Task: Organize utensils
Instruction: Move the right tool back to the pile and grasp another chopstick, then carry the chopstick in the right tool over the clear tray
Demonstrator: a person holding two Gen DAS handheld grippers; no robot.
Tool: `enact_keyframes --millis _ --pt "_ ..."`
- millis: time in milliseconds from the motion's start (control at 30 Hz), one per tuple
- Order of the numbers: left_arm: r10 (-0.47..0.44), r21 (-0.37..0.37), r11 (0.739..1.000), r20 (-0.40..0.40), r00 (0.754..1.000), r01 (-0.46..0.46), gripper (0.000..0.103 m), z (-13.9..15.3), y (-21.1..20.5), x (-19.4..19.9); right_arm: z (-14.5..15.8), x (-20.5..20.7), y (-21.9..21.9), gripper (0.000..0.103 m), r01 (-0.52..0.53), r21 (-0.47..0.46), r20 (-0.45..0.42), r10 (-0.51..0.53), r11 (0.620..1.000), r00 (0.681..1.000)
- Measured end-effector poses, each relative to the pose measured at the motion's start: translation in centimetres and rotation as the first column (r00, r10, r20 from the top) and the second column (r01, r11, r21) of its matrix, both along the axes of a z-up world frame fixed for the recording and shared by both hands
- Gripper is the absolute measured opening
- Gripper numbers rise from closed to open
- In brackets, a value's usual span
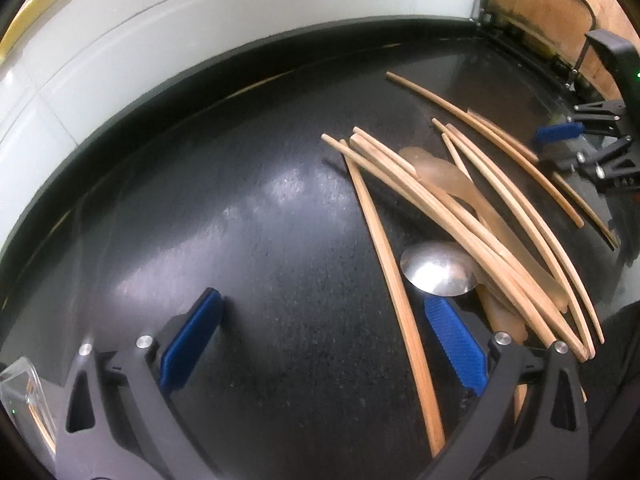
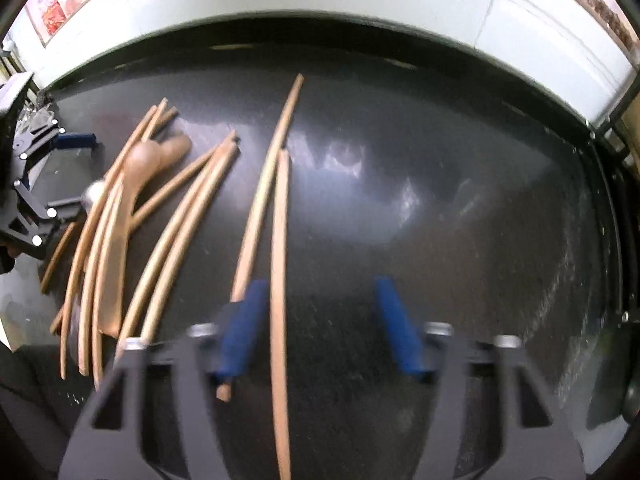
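Note:
A loose pile of wooden chopsticks (image 1: 472, 216) lies on the black countertop (image 1: 256, 240), over tan plastic spoons (image 1: 444, 176) and a metal spoon bowl (image 1: 438, 269). My left gripper (image 1: 320, 344) is open, low over the counter, with one chopstick (image 1: 396, 280) running between its fingers (image 1: 454, 344). In the right wrist view my right gripper (image 2: 320, 328) is open over two separate chopsticks (image 2: 278, 264); one lies between its fingers (image 2: 242, 328). The pile (image 2: 132, 216) and tan spoons (image 2: 160, 156) lie to its left. Each gripper shows in the other's view, the right one (image 1: 576, 140), the left one (image 2: 52, 172).
A white tiled wall (image 1: 200, 20) runs behind the counter. A wooden panel with a dark frame (image 1: 540, 4) stands at the counter's right end. A clear container edge (image 1: 24, 396) shows at the bottom left of the left wrist view.

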State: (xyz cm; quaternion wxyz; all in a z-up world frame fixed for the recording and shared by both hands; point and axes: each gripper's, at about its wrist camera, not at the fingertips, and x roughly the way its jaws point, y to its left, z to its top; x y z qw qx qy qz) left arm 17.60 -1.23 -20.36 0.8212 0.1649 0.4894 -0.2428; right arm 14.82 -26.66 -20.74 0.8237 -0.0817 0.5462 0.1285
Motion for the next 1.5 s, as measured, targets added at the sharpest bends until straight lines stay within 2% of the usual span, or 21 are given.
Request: enact_keyframes --millis 67,133,167,200,233,267,300,433,500,633,800,967,1100,1233,1333,1500 --pt "0.008 0.003 1.0 -0.006 1.0 -0.008 0.093 0.2 -0.4 -0.4 0.2 -0.4 0.4 0.009 0.01 0.0 -0.002 -0.01 1.0 1.0" --pt "-0.01 -0.001 1.0 0.003 1.0 0.01 0.075 0.5 -0.9 -1.1 0.3 -0.4 0.5 0.008 0.038 0.005 -0.01 -0.038 0.999 0.999" --pt "-0.022 -0.002 1.0 0.005 1.0 0.022 0.069 0.7 -1.3 -1.5 0.4 -0.5 0.6 0.008 0.051 0.007 -0.018 -0.051 0.999 0.999" --pt "-0.03 -0.001 1.0 0.003 1.0 0.03 0.057 0.9 -1.5 -1.9 0.3 -0.4 0.7 0.008 0.062 0.008 -0.023 -0.061 0.998 0.998" --pt "-0.032 0.003 0.999 0.007 0.999 0.032 0.038 1.1 -1.8 -2.4 0.3 -0.4 0.8 0.008 0.076 0.01 -0.026 -0.076 0.997 0.997" --pt "-0.029 0.01 1.0 0.014 0.999 0.029 0.025 1.2 -2.1 -2.7 0.3 -0.4 0.8 0.008 0.09 0.013 -0.029 -0.09 0.996 0.996" --pt "-0.019 0.021 1.0 0.02 1.0 0.019 0.008 1.2 -2.4 -2.9 0.3 -0.5 0.8 0.008 0.108 0.02 -0.036 -0.107 0.994 0.994" --pt "0.079 0.014 0.997 0.012 0.997 -0.079 0.006 1.3 -2.1 -3.1 0.7 -1.4 0.1 0.008 0.168 0.057 -0.066 -0.164 0.984 0.984" --pt "0.145 0.008 0.989 -0.021 0.989 -0.145 0.006 1.8 -1.5 -3.1 1.5 -2.0 -0.1 0.008 0.182 0.069 -0.059 -0.178 0.981 0.982" --pt "0.239 0.025 0.971 -0.016 0.971 -0.238 0.006 3.5 0.3 -4.0 3.8 -3.8 -0.7 0.008 0.203 0.103 -0.035 -0.2 0.974 0.979" --pt "0.38 0.006 0.925 -0.032 0.924 -0.38 0.006 6.1 3.6 -5.1 6.4 -5.6 0.0 0.008 0.198 0.138 -0.02 -0.197 0.97 0.98" --pt "0.479 -0.04 0.877 -0.016 0.878 -0.479 0.006 11.5 6.7 -7.3 10.2 -7.0 2.4 0.008 0.149 0.184 0.003 -0.152 0.972 0.988" --pt "0.541 -0.09 0.836 -0.023 0.841 -0.541 0.006 15.7 9.1 -9.2 14.1 -7.7 6.4 0.008 0.09 0.253 0.028 -0.1 0.963 0.995" --pt "0.574 -0.132 0.812 0.0 0.819 -0.569 0.006 19.3 11.9 -11.1 17.3 -7.8 11.2 0.008 0.016 0.337 0.036 -0.031 0.941 0.999" --pt "0.596 -0.148 0.795 0.013 0.803 -0.588 0.006 21.1 13.9 -11.8 19.3 -7.7 15.7 0.008 -0.05 0.393 0.035 0.039 0.918 0.999" --pt "0.663 -0.174 0.739 0.02 0.748 -0.651 0.006 23.5 20.1 -13.6 21.8 -7.8 23.8 0.008 -0.138 0.468 0.025 0.143 0.873 0.989"
